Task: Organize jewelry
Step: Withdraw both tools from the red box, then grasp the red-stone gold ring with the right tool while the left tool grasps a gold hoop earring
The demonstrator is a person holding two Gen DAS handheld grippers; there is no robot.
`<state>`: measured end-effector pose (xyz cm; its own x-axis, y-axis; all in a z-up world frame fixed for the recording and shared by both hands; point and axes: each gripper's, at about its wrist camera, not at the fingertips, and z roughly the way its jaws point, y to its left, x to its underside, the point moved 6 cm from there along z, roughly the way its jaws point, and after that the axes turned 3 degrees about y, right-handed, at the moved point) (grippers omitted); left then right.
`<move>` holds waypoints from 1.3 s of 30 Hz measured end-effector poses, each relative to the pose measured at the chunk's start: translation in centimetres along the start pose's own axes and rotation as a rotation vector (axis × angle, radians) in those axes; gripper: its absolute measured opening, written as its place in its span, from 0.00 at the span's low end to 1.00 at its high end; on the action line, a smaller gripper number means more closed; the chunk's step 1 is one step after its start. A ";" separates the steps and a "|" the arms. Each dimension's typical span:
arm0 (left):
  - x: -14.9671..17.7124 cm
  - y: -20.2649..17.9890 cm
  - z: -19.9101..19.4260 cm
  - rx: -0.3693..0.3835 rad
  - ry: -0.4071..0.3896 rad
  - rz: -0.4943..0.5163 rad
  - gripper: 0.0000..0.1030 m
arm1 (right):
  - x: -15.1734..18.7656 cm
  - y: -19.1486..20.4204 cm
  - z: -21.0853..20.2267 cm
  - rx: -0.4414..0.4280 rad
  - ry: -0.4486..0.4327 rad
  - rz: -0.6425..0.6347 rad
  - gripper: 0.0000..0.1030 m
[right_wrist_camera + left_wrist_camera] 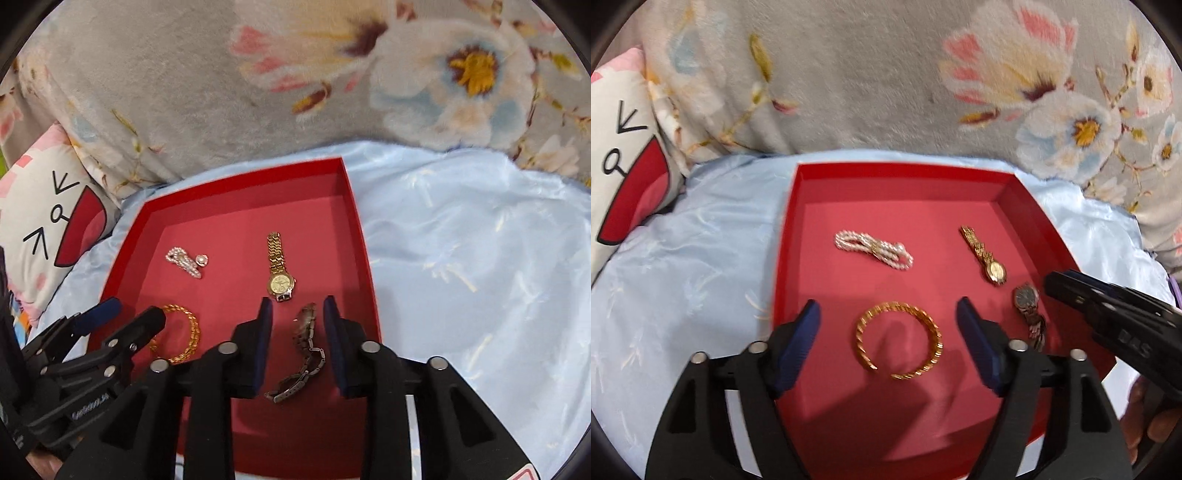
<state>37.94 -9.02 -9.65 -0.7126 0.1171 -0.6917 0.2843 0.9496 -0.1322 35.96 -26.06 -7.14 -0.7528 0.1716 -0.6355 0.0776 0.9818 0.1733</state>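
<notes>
A red tray (1027,206) lies on pale blue satin cloth (683,277), and everything in the task sits on its floor. The left gripper (888,314) hangs over the tray's near half with its blue pads spread wide; the gold bangle (899,339) lies flat on the tray between them, touched by neither pad. The right gripper (298,310) stands near the tray's right wall, its jaws parted by a narrower gap. The silver watch (301,350) lies in that gap, its band trailing toward the tray's near edge, and the pads do not press on it.

Counted on the tray: two watches, one bangle, one pearl bracelet. The gold watch (280,269) lies just beyond the silver one, toward the tray's far wall, its band stretched straight. The pearl bracelet (873,249) lies folded in the far left part of the tray, beyond the bangle.

In the right wrist view the left gripper's finger covers part of the bangle, and the silver watch's dial is tilted and hard to read. The tray's near edge is hidden behind both gripper bodies. A floral blanket (868,74) rises behind the tray, and a cartoon-print pillow (624,158) is cut off at the frame's left. Fingers of a hand (1152,421) show at the tray's right, mostly cut off and blurred.
</notes>
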 end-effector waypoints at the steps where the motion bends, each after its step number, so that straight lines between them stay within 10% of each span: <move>1: 0.0 0.1 -0.4 -0.008 -0.003 -0.003 0.76 | 0.2 0.1 -0.9 -0.007 -0.011 -0.001 0.30; 21: 11.8 3.1 -12.0 -0.027 0.065 -0.038 0.78 | 14.0 0.8 -13.4 0.000 0.047 -0.023 0.34; 39: 19.0 0.8 -14.3 0.020 0.156 -0.028 0.78 | 20.1 -1.9 -13.8 0.064 0.126 0.018 0.34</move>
<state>15.46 -1.85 -12.72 -0.8112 0.1357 -0.5689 0.2742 0.9475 -0.1648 11.69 -25.60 -9.84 -0.8266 0.1816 -0.5327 0.1303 0.9826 0.1327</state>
